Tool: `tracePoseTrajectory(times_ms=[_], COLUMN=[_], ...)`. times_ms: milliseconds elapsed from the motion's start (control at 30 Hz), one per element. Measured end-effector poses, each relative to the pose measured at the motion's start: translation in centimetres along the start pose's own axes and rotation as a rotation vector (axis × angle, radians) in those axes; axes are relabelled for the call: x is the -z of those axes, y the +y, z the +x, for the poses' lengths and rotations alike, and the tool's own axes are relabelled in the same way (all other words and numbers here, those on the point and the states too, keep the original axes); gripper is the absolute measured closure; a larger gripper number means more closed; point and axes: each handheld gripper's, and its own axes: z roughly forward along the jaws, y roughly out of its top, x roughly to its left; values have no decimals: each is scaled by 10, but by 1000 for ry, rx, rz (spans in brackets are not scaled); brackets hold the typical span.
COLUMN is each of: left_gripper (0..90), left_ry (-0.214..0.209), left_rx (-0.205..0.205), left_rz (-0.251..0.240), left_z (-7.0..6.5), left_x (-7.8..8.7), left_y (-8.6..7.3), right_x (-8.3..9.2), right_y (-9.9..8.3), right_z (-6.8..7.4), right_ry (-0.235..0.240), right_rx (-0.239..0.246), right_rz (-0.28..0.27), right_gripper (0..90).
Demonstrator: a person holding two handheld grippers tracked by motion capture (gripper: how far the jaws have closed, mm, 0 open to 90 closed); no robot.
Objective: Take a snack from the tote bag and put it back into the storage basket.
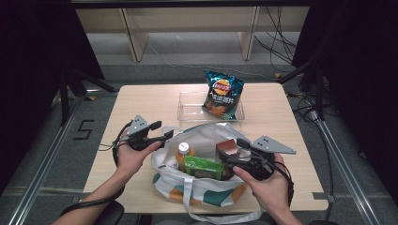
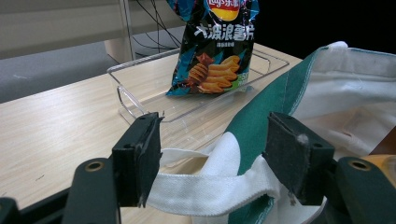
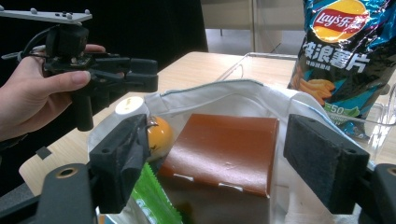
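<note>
Where shelving backs grey floor, pale wooden table (image 1: 141,101) under tote bag (image 1: 206,136)

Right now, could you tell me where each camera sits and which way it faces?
High view: above the person's side, looking forward and down at the table; both forearms and tongs show.
Left gripper view: rides the left tongs, jaws either side of the tote bag handle.
Right gripper view: rides the right tongs, facing the brown box; the other hand shows.
All share the chip bag.
</note>
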Motion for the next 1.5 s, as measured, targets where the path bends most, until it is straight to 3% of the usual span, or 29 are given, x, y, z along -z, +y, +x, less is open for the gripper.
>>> tracePoseTrajectory(times_ms=[33, 67, 167, 200, 333, 600, 633, 667, 700, 867, 900, 967, 1100, 1200, 1267, 1300, 1433, 1500], left_gripper=[356, 355, 355, 355, 355, 356, 356, 356, 355, 356, 355, 356, 356, 356, 356, 356, 356, 355], left_ry=[0, -1, -1, 0, 1, 0, -1, -1, 0, -1, -1, -1, -2, -4, -4, -3, -5, -5], left_rx=[-1, 0, -1, -1, 2, -1, -2, 0, 1, 1, 0, 0, -3, -4, -7, -4, -6, -5], left_rz=[1, 0, 2, 2, 0, 1, 1, 1, 2, 3, 3, 3, 4, 5, 5, 4, 6, 5], left_z=[0, 0, 0, 0, 0, 0, 0, 0, 0, 0, 0, 0, 0, 0, 0, 0, 0, 0], left_x=[0, 0, 0, 0, 0, 0, 0, 0, -1, -1, -1, -1, -1, -1, -1, -1, -1, -1], left_y=[0, 0, 0, 0, 0, 0, 0, 0, 0, 0, 0, 0, 0, 0, 0, 0, 0, 0], right_x=[0, -1, -4, -6, -12, -18, -18, -18, -20, -24, -24, -26, -28, -28, -29, -29, -28, -26], right_y=[0, 0, -3, -3, -8, -10, -11, -11, -12, -16, -16, -17, -19, -20, -20, -20, -20, -20], right_z=[-1, 1, 5, 3, 3, 3, 5, 5, 4, 3, 7, 6, 5, 2, 4, 3, 6, 6], right_ry=[-11, -1, -9, -8, -29, -40, -49, -55, -50, -64, -71, -73, -74, -100, -83, -94, -107, -115], right_rx=[22, -4, -19, 10, 4, 43, 4, 5, 31, 58, 14, 33, 27, 81, 50, 72, 33, 51], right_rz=[-4, 6, 9, 13, 33, 42, 48, 61, 51, 66, 87, 88, 79, 74, 70, 65, 66, 72], right_gripper=[220, 215, 196, 187, 169, 166, 166, 166, 166, 168, 168, 170, 181, 206, 227, 235, 267, 290])
